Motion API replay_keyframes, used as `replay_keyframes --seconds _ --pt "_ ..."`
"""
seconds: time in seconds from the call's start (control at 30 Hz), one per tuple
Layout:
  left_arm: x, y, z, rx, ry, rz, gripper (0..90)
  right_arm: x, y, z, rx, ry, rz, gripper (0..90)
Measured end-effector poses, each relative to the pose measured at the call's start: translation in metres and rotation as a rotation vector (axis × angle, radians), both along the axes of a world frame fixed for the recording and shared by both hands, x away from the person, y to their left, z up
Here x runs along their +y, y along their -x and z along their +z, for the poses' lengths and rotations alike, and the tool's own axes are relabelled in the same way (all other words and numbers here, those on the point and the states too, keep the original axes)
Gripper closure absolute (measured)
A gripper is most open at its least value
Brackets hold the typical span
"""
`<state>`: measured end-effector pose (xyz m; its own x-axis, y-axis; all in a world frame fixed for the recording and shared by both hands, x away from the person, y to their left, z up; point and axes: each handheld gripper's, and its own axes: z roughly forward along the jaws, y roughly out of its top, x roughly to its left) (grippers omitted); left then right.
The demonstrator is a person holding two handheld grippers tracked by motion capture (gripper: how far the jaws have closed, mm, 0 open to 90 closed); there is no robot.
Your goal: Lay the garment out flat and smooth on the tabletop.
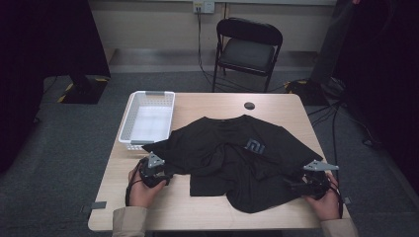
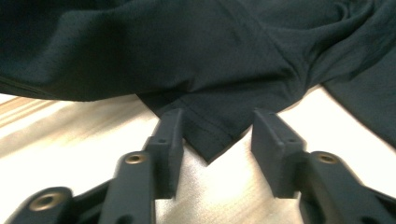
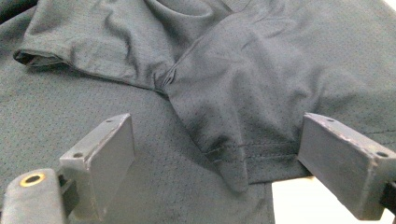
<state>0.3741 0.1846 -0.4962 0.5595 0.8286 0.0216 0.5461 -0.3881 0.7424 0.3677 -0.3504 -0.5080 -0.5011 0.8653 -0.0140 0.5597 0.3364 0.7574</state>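
Observation:
A black T-shirt (image 1: 232,148) with a small grey logo lies crumpled across the middle of the wooden table (image 1: 163,210). My left gripper (image 1: 167,177) sits low at the shirt's left edge. In the left gripper view, a pointed hemmed corner of the shirt (image 2: 210,140) lies on the table between the jaws of my left gripper (image 2: 217,122), which stand apart without pressing on it. My right gripper (image 1: 294,185) rests at the shirt's right edge. In the right gripper view, its jaws (image 3: 215,135) are wide apart, with a folded hem of the shirt (image 3: 243,154) lying between them.
A white plastic basket (image 1: 148,118) stands at the table's far left, touching the shirt's sleeve. A small black round cap (image 1: 249,105) lies near the far edge. A black folding chair (image 1: 247,49) stands behind the table. Bare wood shows along the front edge.

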Motion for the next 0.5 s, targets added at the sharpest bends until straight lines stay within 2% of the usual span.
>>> replay_keyframes --seconds 0.1,0.17,0.33,0.43,0.47,0.5 --pt "0.001 0.001 0.003 0.032 -0.012 -0.013 79.3 0.000 0.000 0.000 0.000 0.000 0.000 10.3" --pt "0.002 0.004 0.005 0.053 -0.015 -0.020 85.0 0.000 0.000 0.000 0.000 0.000 0.000 10.2" --pt "0.013 0.015 0.005 0.092 0.031 -0.026 86.2 0.000 0.000 0.000 0.000 0.000 0.000 10.3" --pt "0.018 0.020 0.005 0.095 0.034 -0.028 84.2 0.000 0.000 0.000 0.000 0.000 0.000 10.3" --pt "0.017 0.020 0.006 0.090 0.034 -0.022 80.8 0.000 0.000 0.000 0.000 0.000 0.000 10.2" --pt "0.016 0.021 0.007 0.071 0.032 -0.010 70.5 0.000 0.000 0.000 0.000 0.000 0.000 10.3"
